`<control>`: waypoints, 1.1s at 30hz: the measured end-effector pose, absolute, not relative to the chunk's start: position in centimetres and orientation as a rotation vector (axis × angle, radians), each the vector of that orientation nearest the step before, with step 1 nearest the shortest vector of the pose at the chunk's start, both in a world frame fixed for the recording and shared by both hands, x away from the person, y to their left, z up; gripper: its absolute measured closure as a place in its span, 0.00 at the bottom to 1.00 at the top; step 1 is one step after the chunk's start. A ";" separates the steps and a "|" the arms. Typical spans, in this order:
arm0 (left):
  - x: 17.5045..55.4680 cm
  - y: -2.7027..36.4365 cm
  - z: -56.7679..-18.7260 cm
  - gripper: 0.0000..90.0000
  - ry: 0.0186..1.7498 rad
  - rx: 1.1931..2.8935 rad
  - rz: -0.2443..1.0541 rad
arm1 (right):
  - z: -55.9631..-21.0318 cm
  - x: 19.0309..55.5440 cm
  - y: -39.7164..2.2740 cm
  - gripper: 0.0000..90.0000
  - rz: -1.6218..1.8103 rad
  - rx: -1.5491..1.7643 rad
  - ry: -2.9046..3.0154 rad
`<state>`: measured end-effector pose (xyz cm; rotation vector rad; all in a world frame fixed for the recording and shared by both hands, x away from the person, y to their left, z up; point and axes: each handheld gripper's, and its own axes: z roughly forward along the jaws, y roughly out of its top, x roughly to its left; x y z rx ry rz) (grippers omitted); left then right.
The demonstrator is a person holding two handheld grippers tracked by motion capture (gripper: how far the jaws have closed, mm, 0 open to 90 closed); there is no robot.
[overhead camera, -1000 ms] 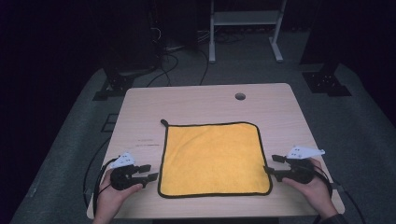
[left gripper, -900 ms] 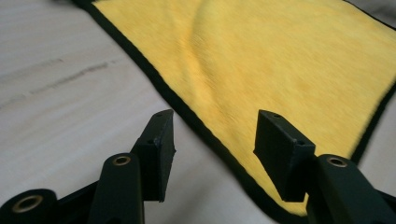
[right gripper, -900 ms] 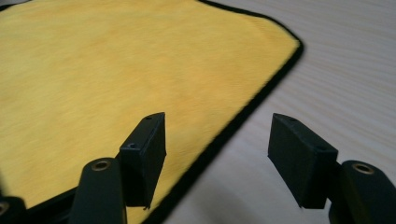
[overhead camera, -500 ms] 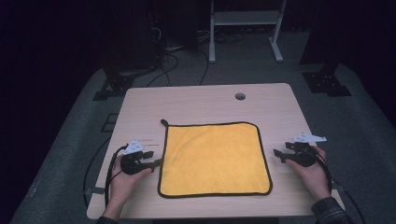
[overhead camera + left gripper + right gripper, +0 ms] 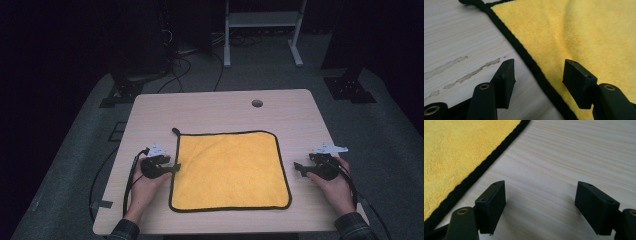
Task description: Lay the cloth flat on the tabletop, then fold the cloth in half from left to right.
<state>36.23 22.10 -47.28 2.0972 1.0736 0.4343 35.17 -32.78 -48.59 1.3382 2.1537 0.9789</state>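
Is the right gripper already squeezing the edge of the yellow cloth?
No: the right gripper stands open over bare table, the yellow cloth lying off to one side.

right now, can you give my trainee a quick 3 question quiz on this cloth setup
1. True or false: the left tool already straddles the black border of the yellow cloth.
2. Multiple choice: what lies between the jaws of the right tool? A) the cloth's edge B) bare wooden table C) a folded corner
3. Short answer: how does the cloth lie on the table?

Key
1. True. In the left tool view one jaw stands over wood and the other over yellow fabric, with the border running between them. The jaws are open, not pressing.
2. B. The cloth's edge passes to the side of the open jaws.
3. Spread flat and unfolded, with a small black loop at its far left corner.
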 end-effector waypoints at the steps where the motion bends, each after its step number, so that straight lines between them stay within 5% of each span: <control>1: 36.2 22.1 -47.4 0.47 1.080 2.096 0.436 | -48.6 35.2 -32.8 0.26 0.979 1.338 2.154; 13: 36.0 22.1 -47.5 0.51 1.131 2.084 0.502 | -48.6 35.1 -32.7 0.25 0.979 1.338 2.159; 26: 35.7 21.8 -47.7 0.92 1.138 2.019 0.426 | -48.6 35.1 -32.7 0.25 0.980 1.338 2.159; 33: 36.3 22.1 -47.5 0.97 1.187 1.997 0.345 | -48.6 35.1 -32.7 0.25 0.982 1.333 2.166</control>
